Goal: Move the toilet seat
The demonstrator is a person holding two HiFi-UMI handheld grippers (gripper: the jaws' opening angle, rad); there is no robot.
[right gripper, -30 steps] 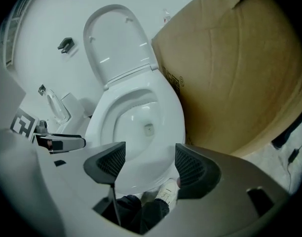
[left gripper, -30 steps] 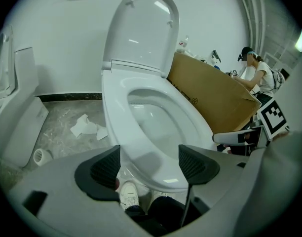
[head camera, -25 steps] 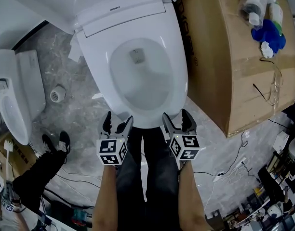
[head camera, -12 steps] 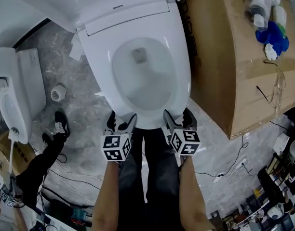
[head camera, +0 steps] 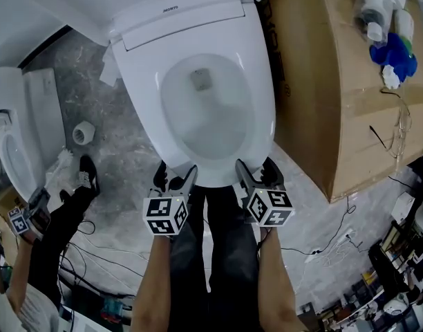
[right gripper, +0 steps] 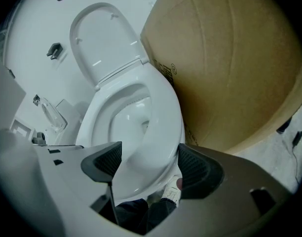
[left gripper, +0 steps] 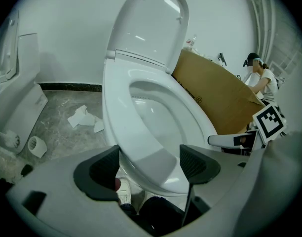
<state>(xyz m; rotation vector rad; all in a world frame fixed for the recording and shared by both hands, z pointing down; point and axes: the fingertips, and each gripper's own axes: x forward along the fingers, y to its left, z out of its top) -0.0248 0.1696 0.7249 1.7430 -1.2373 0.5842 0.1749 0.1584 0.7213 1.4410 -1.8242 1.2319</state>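
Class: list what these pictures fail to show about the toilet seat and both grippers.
- Toilet seat underside: hidden by the seat itself, every view.
- Left gripper and right gripper pad contact with seat: unclear in gripper views, rim overlaps pads.
- Brand print: head view, too small.

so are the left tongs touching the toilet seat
Cannot tell. In the left gripper view the front of the toilet seat sits between the open left tongs and its edges run up to them, but neither contact nor a gap shows plainly.
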